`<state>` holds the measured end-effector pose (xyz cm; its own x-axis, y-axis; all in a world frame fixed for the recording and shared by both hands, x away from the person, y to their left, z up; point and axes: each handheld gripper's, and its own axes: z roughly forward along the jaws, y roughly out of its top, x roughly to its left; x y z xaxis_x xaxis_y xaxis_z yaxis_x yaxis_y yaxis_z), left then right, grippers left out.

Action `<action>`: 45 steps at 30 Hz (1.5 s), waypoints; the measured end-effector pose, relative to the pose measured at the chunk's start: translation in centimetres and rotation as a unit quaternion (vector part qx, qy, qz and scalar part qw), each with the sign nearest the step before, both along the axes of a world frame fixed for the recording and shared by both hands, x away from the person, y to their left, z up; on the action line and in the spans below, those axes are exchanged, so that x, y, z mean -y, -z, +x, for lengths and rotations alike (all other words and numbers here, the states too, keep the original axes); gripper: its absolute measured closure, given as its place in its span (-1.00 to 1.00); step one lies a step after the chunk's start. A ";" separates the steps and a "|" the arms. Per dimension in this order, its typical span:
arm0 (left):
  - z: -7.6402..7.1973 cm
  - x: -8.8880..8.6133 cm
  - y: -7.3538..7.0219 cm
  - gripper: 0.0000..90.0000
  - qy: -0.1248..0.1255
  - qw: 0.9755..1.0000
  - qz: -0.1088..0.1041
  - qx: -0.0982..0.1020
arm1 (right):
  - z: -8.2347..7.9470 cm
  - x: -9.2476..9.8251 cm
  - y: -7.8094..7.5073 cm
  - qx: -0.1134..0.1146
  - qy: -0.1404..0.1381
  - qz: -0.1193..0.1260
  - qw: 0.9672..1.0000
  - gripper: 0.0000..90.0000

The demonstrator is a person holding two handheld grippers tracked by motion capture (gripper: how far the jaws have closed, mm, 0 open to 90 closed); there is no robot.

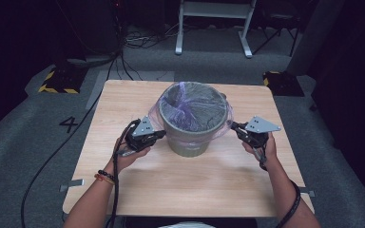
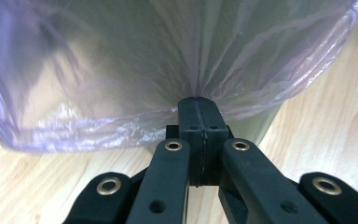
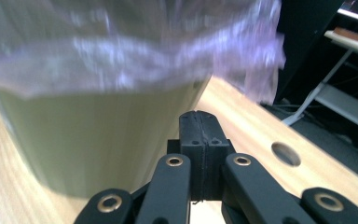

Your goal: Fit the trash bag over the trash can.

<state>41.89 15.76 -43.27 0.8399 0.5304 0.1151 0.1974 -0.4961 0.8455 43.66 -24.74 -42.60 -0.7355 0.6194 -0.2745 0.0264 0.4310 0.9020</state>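
Flanking the bin (image 1: 193,124), left tool (image 1: 158,135) pinching liner (image 1: 190,107), right tool (image 1: 234,126) closed

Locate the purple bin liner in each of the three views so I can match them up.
High view: the purple bin liner sits at the centre, folded over the rim of the grey-green bin.
Left gripper view: it spans the upper half, pinched by the left claw.
Right gripper view: blurred, across the top.
Shared landmark: the bin.
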 end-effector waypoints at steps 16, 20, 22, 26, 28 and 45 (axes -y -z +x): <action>0.2 0.4 0.9 1.00 -0.005 1.000 0.007 -0.003 | -1.7 0.3 -1.6 -0.060 -0.072 0.111 0.989 -0.37; 0.1 1.0 1.1 1.00 0.000 1.000 0.015 -0.001 | -1.1 -0.5 -1.8 -0.092 -0.071 0.128 0.985 -0.21; 0.0 1.0 1.2 1.00 0.002 1.000 0.016 -0.001 | -0.9 -0.9 -1.6 -0.095 -0.072 0.119 0.986 0.12; 0.0 1.1 1.5 1.00 0.002 1.000 0.016 -0.006 | -0.8 -1.3 -1.0 -0.101 -0.077 0.107 0.986 0.88; 0.0 1.2 1.8 1.00 0.003 1.000 0.022 -0.008 | -0.8 -1.4 -0.6 -0.104 -0.073 0.097 0.987 1.00; -4.2 -1.3 2.1 -0.65 -0.004 0.999 -0.002 -0.040 | -2.4 2.4 -0.4 -0.108 -0.031 0.090 0.990 -0.15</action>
<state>37.69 17.08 -45.38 0.8424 0.5368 0.0469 0.2672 -0.4918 0.8287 41.31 -27.14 -42.18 -0.8026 0.5965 0.0040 0.2064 0.2714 0.9401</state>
